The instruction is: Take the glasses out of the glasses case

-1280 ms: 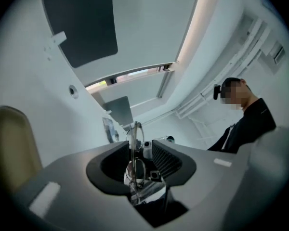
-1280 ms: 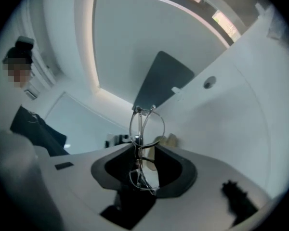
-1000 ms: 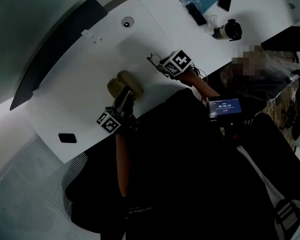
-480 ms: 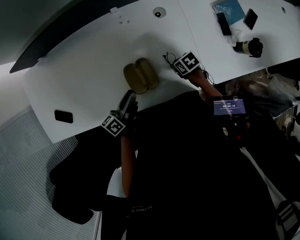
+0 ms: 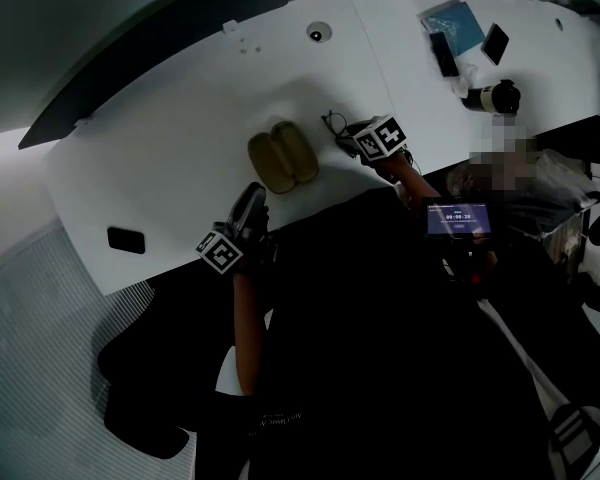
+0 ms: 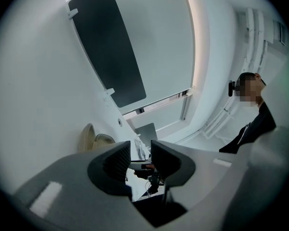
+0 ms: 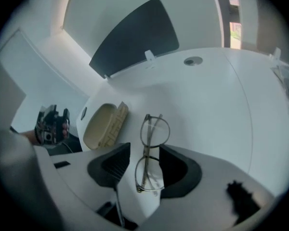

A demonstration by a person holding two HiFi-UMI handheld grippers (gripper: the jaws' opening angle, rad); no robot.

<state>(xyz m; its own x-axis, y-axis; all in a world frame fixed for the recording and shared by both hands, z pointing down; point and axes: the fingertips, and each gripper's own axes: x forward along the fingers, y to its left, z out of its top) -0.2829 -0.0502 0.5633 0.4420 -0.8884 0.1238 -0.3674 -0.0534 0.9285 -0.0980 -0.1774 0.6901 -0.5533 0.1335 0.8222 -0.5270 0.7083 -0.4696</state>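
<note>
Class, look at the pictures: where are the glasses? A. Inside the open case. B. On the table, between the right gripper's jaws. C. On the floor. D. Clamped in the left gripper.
B: the right gripper view shows the glasses lying on the table between the opening jaws of the right gripper, beside the open, empty case.

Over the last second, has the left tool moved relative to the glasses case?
Yes: the left tool has pulled back off the glasses case toward the table's near edge; a second ago its tip overlapped the case.
</note>
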